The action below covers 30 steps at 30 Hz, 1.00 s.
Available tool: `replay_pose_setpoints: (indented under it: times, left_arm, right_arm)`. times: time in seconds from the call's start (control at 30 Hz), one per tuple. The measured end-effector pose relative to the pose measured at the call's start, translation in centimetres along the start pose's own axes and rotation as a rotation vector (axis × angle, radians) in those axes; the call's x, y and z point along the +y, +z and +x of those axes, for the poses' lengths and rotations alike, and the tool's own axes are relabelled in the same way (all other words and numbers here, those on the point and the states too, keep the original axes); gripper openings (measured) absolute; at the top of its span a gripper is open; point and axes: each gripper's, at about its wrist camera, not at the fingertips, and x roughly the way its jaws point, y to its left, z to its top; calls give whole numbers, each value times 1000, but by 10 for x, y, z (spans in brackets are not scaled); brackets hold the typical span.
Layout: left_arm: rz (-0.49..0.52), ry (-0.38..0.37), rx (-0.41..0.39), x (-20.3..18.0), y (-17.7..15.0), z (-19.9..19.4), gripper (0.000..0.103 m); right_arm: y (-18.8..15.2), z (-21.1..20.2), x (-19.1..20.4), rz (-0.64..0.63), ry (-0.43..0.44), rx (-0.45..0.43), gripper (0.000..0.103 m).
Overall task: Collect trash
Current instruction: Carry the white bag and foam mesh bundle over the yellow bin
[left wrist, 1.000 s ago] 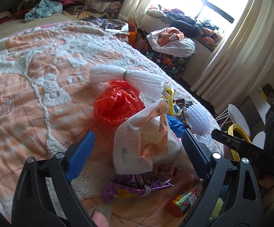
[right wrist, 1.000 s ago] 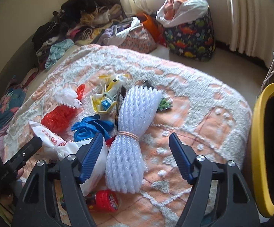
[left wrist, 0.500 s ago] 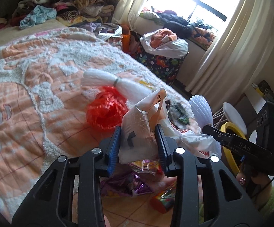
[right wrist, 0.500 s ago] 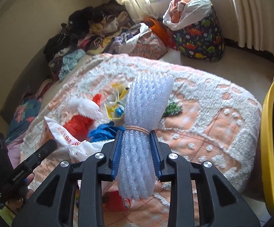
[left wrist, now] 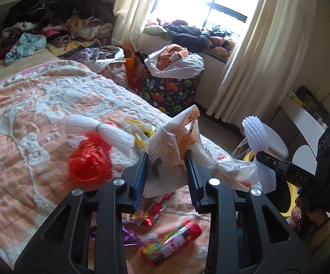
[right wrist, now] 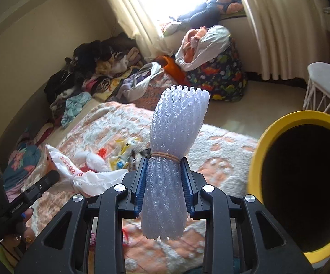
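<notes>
My left gripper (left wrist: 166, 159) is shut on a white plastic bag (left wrist: 171, 157) with orange print, lifted above the bed. My right gripper (right wrist: 164, 164) is shut on a bundle of white foam netting (right wrist: 176, 141) tied with a rubber band, held upright beside the yellow-rimmed bin (right wrist: 301, 182). The bundle also shows in the left wrist view (left wrist: 255, 132). On the bed lie a red plastic bag (left wrist: 89, 162), another white foam bundle (left wrist: 98, 130), yellow wrappers (left wrist: 139, 134), a candy tube (left wrist: 171, 242) and foil wrappers (left wrist: 151, 212).
The bed has an orange and white blanket (left wrist: 28, 118). Clothes are piled at the bed's far end (left wrist: 50, 27). A dinosaur-print bag (left wrist: 171, 91) stuffed with clothes stands by the curtains. A white stool (right wrist: 326, 86) stands behind the bin.
Both grippers closed from open, the left on the white plastic bag, the right on the foam bundle. Both lifted their loads off the bed. The right moved toward the yellow bin.
</notes>
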Motion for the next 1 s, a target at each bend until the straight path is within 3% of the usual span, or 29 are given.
replay_pose_setpoints:
  times: [0.37,1.0]
  left_arm:
    - [110,-62,26,-61,-5,19,26]
    - [293,-82,84,-150,-25,69,26]
  right_arm:
    - [4,-46,-60,101,-83,-79,28]
    - [1,-78,-144,244,-213,-113,28]
